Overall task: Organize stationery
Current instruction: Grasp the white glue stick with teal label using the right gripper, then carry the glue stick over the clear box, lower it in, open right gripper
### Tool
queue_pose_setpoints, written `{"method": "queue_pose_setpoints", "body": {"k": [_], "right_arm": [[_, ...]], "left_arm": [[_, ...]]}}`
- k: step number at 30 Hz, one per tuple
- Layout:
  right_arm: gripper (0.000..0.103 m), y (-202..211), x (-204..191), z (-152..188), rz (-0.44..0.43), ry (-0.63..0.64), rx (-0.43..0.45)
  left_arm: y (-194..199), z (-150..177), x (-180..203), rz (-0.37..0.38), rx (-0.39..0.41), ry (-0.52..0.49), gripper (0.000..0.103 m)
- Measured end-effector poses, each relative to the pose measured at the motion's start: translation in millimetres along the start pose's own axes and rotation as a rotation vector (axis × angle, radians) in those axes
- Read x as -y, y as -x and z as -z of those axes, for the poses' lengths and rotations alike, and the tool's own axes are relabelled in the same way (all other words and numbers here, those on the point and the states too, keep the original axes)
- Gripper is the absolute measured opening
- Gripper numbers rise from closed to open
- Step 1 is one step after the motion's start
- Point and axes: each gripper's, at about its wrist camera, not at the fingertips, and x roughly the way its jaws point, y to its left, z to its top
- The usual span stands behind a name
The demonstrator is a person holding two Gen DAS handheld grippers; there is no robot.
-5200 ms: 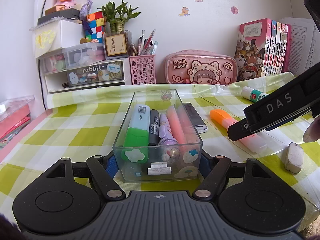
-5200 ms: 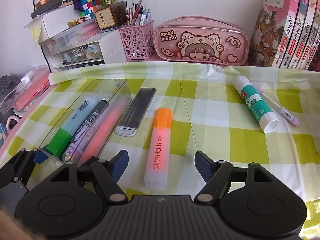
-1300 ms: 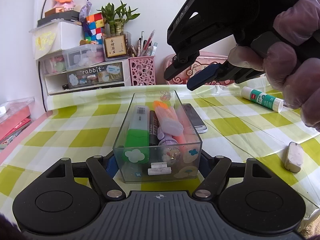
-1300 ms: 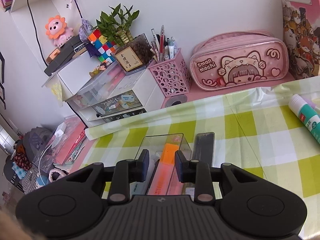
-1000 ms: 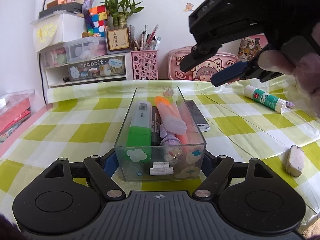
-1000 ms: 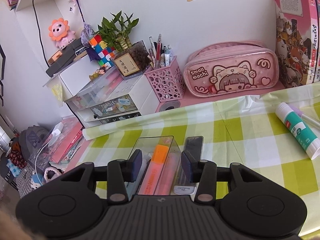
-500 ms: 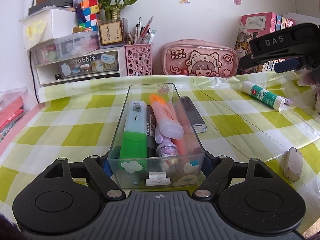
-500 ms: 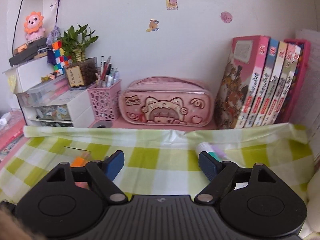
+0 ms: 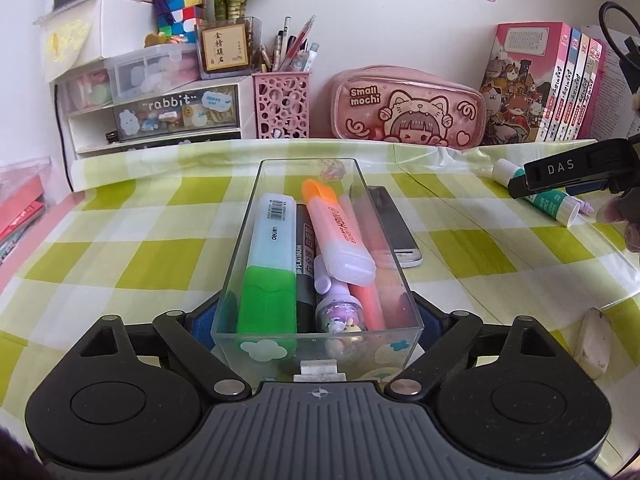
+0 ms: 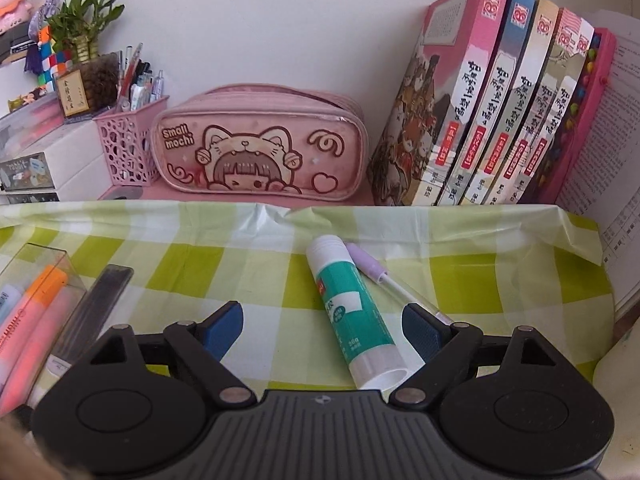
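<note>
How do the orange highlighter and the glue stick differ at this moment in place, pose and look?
The orange highlighter lies inside the clear box, propped on other pens; the glue stick lies flat on the checked tablecloth, outside the box. The orange highlighter is pale peach with an orange cap; the glue stick is white with a green label. Both are capped and neither is gripped.

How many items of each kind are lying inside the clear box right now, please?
Inside the clear box:
Highlighters: 3 (green, orange, pink)
Black marker: 1
Purple pen: 1
Total: 5
</note>
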Motion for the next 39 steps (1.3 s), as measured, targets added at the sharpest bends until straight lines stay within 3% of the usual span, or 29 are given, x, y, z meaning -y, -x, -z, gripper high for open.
{"method": "queue_pose_setpoints", "body": {"k": [5,10,14,17,23,27,39], "right_arm": [[0.069,-17,7,2,0.011,-0.027,-0.059],[0.06,-17,11,4,0.013,-0.057,-0.047],[0.036,-14,9,2,0.024,-0.074,-0.054],[0.027,-11,8,1,0.025,-0.111,-0.067],[0.027,-2,4,5,-0.02,-0.236,-0.064],[0.027,9,3,16,-0.105,-0.328,-0.055],[0.026,24,14,30,-0.394,-0.559,-0.141]], "left_arm": [[-1,-1,0,-0.003,-0.008,0.003,0.091],[-2,-2,-1,-0.005,-0.011,0.003,0.092],[-2,-2,-1,-0.005,-0.011,0.003,0.092],[-2,-2,0,-0.005,-0.011,0.003,0.092],[-2,-2,0,-0.006,-0.011,0.004,0.092],[-2,-2,0,-0.006,-0.011,0.004,0.092],[-2,-2,0,-0.006,-0.011,0.004,0.092]]}}
